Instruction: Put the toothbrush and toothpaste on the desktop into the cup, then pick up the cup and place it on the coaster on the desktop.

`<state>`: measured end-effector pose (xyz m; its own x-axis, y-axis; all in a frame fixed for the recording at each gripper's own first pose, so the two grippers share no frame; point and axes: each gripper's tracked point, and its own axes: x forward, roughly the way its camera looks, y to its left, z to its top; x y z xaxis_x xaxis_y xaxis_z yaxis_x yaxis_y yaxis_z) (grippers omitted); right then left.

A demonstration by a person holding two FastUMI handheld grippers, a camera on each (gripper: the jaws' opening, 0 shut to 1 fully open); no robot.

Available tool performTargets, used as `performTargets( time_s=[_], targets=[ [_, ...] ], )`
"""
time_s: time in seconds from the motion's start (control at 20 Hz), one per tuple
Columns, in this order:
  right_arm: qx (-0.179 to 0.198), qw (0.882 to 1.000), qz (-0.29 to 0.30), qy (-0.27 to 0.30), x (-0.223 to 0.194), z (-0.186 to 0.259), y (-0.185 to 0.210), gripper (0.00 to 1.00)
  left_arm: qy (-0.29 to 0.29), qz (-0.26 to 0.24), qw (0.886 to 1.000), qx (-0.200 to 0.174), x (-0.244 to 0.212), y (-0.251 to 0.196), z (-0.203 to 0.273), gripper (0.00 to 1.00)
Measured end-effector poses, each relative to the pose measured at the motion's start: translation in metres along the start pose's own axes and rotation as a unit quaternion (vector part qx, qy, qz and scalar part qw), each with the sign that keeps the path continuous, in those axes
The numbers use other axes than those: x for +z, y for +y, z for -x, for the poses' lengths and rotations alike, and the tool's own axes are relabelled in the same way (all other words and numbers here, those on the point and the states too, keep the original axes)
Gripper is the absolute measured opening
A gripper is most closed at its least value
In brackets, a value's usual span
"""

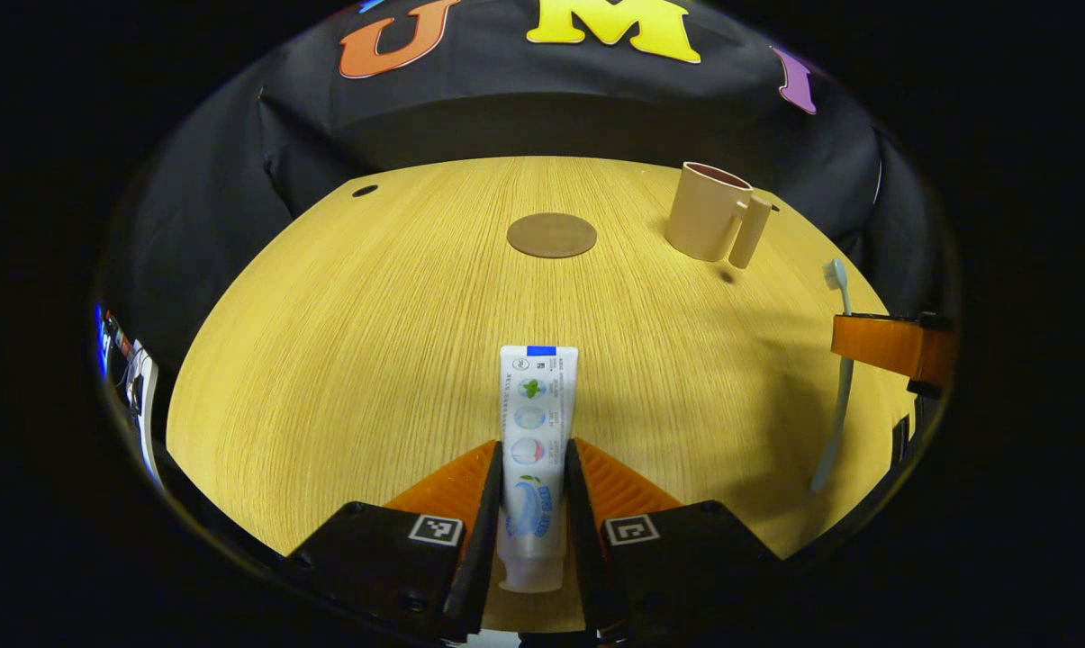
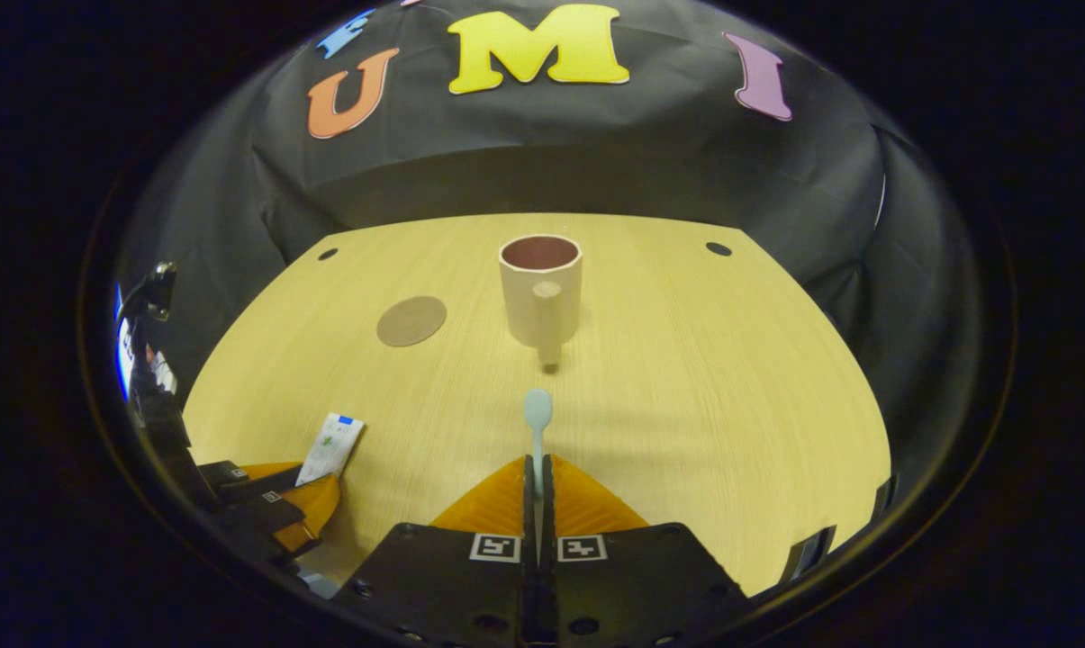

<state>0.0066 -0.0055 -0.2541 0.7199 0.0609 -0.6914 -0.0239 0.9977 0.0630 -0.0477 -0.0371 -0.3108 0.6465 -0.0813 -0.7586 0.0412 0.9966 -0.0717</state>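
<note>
The toothpaste [image 1: 535, 450] is pinched between the fingers of the left gripper [image 1: 531, 454], its flat end pointed toward the coaster [image 1: 551, 235] on the wooden desktop [image 1: 371, 333]. The toothbrush [image 2: 537, 427] is clamped by the right gripper [image 2: 537, 475], head aimed at the cup [image 2: 541, 290], which is seen upright just beyond it, beside the coaster, with nothing lying between.

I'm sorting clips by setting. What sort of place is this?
Probably a staged recording booth, not a real bathroom: a bare wooden desktop backed by a black cloth wall, with just a cup, coaster, toothpaste and toothbrush laid out.
</note>
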Motion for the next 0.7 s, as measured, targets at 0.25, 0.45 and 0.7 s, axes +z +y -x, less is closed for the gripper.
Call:
performTargets(
  time_s=[0.25,0.45,0.7],
  targets=[
    [0.004,1.0,0.002,-0.016,0.013,0.002,0.001,0.0,-0.005,0.004,1.0,-0.006,-0.001,-0.001,0.008,0.34],
    [0.01,0.999,0.004,-0.03,0.021,0.005,0.002,0.0,-0.014,0.01,1.0,-0.01,-0.001,-0.001,0.021,0.41],
    [0.02,0.999,0.011,-0.045,0.026,0.022,0.01,0.0,-0.031,0.01,0.999,-0.019,0.008,-0.007,0.035,0.41]
  ],
)
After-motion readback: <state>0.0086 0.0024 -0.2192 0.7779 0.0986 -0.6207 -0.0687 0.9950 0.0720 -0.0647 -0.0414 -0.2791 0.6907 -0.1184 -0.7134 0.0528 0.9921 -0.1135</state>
